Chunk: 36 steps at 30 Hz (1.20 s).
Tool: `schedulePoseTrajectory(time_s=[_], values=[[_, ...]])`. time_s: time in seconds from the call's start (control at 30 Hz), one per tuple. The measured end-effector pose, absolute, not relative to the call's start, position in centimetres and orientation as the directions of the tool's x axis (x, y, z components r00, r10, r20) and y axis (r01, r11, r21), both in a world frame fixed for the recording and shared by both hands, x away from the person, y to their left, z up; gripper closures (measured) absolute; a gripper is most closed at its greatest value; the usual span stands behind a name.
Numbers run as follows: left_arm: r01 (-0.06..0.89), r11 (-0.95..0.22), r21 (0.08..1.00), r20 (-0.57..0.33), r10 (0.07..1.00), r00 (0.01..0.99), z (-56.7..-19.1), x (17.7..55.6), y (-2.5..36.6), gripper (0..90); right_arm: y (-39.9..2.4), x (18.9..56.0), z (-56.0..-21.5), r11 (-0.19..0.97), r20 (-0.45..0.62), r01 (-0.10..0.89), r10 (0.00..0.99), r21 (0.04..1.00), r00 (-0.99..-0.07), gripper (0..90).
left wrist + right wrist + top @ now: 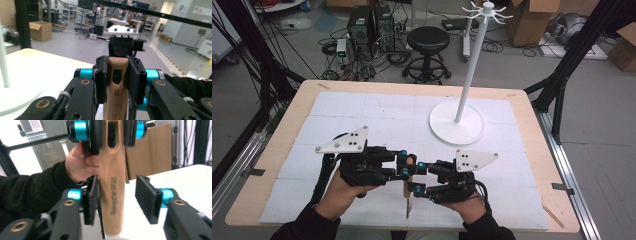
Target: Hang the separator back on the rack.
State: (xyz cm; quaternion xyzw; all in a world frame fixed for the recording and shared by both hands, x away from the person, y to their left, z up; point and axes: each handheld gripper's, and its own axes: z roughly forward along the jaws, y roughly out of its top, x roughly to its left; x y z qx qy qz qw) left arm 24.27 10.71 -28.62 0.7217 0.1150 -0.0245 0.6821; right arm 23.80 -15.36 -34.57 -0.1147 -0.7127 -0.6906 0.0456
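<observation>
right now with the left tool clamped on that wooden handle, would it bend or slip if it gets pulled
The wooden handle looks like solid wood, so probably stiff, not floppy. The left tool pinches it at the slotted end, where flat sides and ribbed pads likely limit slipping. The right tool is open around it, so it may swing a bit below the single grip.

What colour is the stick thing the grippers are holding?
The wooden handle is light brown with darker grain and dark printed lettering. The right gripper view shows it best.

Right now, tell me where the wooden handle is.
The wooden handle stands near the table's front edge in the high view, clamped at its slotted top by the left gripper, with the right gripper open around it lower down.
</observation>
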Motion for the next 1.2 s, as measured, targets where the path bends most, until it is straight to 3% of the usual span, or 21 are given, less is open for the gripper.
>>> schedulePoseTrajectory(time_s=[0.23, 0.53, 0.77, 1.07, 1.2], values=[[0.192, -0.022, 0.981, -0.183, 0.225, 0.957, -27.5, 24.3, 11.6, 71.0, -14.9, 23.6, -34.7, 0.044, 0.174, 0.186, 0.197, 0.982, -0.965, 29.2], [0.155, -0.015, 0.988, -0.142, 0.326, 0.935, -26.9, 23.6, 11.4, 71.0, -13.7, 23.1, -35.0, 0.116, 0.098, 0.14, 0.312, 0.983, -0.945, 25.5], [0.137, -0.002, 0.991, -0.127, 0.374, 0.919, -27.1, 23.1, 10.8, 71.0, -13.1, 22.5, -35.0, 0.132, 0.081, 0.135, 0.349, 0.982, -0.934, 49.1], [0.123, 0.016, 0.992, -0.119, 0.402, 0.908, -27.3, 22.8, 10.5, 70.9, -13.4, 22.2, -34.8, 0.137, 0.043, 0.106, 0.403, 0.985, -0.914, 68.9], [0.128, 0.039, 0.991, -0.133, 0.392, 0.91, -27.3, 22.9, 10.8, 70.8, -13.5, 22.0, -34.5, 0.154, 0.013, 0.084, 0.412, 0.984, -0.911, 69.8]])
